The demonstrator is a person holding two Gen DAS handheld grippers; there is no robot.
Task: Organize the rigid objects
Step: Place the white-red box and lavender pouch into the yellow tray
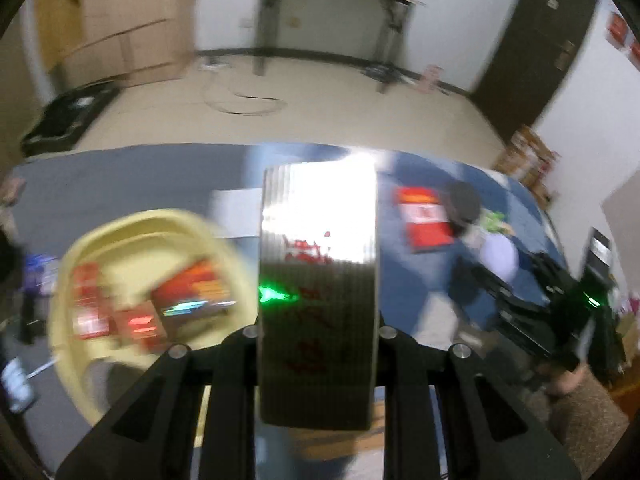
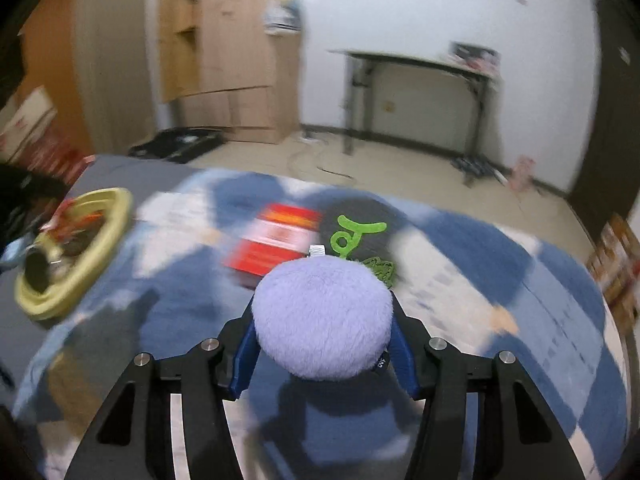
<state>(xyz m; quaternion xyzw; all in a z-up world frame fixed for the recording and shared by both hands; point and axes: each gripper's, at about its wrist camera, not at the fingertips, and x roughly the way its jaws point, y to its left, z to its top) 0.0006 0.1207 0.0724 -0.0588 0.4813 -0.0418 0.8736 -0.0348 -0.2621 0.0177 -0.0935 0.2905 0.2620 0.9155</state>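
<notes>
My left gripper point(image 1: 318, 320) is shut on a shiny silver ribbed box point(image 1: 318, 240) with red print, held upright above the blue-and-white blanket point(image 1: 416, 280). To its left is a yellow round basket point(image 1: 80, 248) holding several red boxes. A flat red box point(image 1: 426, 220) lies on the blanket to the right. My right gripper point(image 2: 322, 346) is shut on a fluffy purple plush ball point(image 2: 320, 300), its blue pads pressed into both sides. Beyond it are the red box point(image 2: 276, 244) and a green looped toy point(image 2: 352, 232). The yellow basket point(image 2: 108, 232) sits far left.
A dark grey soft item point(image 2: 360, 208) lies under the green toy. Beyond the blanket's far edge is bare floor with a cable, a black case point(image 2: 176, 146), cardboard cabinets point(image 2: 232, 60) and a metal-legged table point(image 2: 420, 68) against the wall. Boxes stand at the right point(image 2: 616, 264).
</notes>
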